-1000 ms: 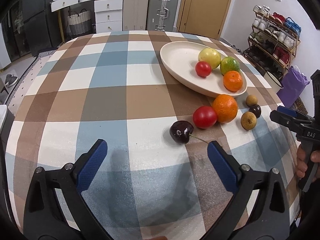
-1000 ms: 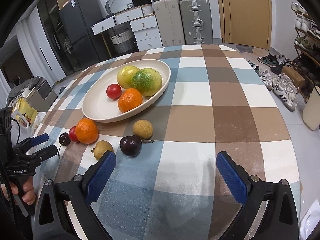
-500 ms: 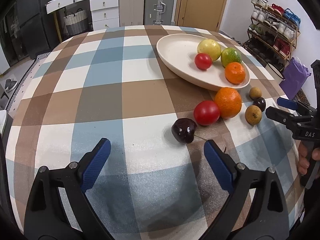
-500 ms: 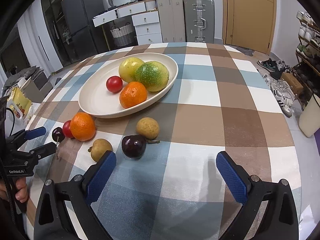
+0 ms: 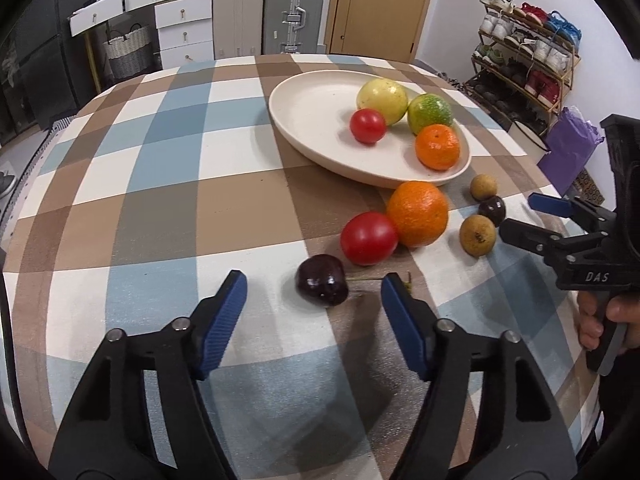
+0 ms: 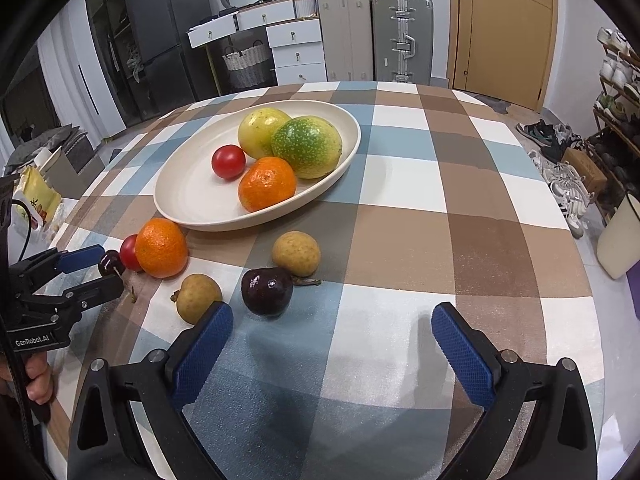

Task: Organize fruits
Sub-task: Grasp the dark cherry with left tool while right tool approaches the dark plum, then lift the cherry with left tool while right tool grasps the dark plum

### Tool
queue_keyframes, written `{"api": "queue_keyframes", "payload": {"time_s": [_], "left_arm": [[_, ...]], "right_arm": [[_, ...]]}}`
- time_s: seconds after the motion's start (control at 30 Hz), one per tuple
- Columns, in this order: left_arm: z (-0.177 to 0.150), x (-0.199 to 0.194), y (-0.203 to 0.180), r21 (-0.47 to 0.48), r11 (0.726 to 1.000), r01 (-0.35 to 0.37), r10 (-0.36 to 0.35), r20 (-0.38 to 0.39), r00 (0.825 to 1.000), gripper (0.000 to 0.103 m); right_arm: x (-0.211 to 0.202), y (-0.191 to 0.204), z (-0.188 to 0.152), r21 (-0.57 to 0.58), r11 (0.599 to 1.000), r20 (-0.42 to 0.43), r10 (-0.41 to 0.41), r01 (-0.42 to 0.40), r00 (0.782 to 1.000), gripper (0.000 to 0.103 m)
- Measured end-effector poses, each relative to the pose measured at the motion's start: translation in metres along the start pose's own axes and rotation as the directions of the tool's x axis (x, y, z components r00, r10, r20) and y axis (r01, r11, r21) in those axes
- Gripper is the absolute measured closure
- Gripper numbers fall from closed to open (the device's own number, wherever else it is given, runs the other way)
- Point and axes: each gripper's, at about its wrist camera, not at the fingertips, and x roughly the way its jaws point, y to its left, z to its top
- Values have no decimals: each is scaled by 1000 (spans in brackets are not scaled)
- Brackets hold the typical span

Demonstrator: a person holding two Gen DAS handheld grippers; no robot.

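On the checked tablecloth (image 5: pixel 168 208), a big cream plate (image 5: pixel 312 120) already holds four fruits: a yellow one (image 5: pixel 382 96), a green one (image 5: pixel 430 112), a small red tomato (image 5: pixel 367 125) and a little orange (image 5: pixel 437 147). Six more fruits lie on the cloth just below the plate, so the job looks less than half done. Nearest the left gripper (image 5: pixel 314 292) is a dark cherry (image 5: pixel 321 280) with a thin stem pointing off to the side. It sits right between the two blue pads (image 5: pixel 226 308), but there is a gap on each side of it and the pads are not touching it yet. The jaws are closing in on it now, so the step in hand seems to be picking up this cherry. Just past it are a bigger red tomato (image 5: pixel 369 238) and a big orange (image 5: pixel 418 214), which touch each other, and the cherry is just beside the tomato. Further off are two tan round fruits (image 6: pixel 297 253) and (image 6: pixel 199 298), and another dark fruit (image 6: pixel 267 291). The right gripper (image 6: pixel 332 340) hangs over the cloth near these, spread wide with nothing in it; the dark fruit is just ahead of its left pad. Next, I think the left pads need to meet the cherry softly, because it is small, round and smooth and could roll or pop out. A hard squeeze could squash it. Then it needs a lift up and over the plate's rim, and a gentle drop onto a bare spot of the plate without bumping the tomato on the way.
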Motion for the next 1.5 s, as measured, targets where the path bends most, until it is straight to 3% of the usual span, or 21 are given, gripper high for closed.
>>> {"api": "queue_keyframes", "payload": {"time_s": [0.23,0.4,0.53,0.97,1.13,1.5], "left_arm": [[-1,-1,-4,4,1000,29,-29,14,999,69],[-2,-3,-3,1,999,32,-32,28,999,79],[-4,-7,-1,-14,999,50,-49,37,998,79],[-9,-14,1,-27,998,57,-55,53,997,79],[-11,-14,2,-29,998,58,-56,57,997,79],[-8,-16,5,-49,997,51,-48,67,997,79]], "right_arm": [[5,5,4,-13,1000,-6,-1,1,1000,6],[7,6,7,0,1000,-8,-3,3,1000,16],[6,9,7,-2,1000,-7,22,-22,1000,18],[6,16,6,-43,999,-5,7,-8,1000,37],[5,17,5,-49,999,-5,9,-10,1000,38],[3,27,2,-80,996,-2,27,-27,1000,56]]}}
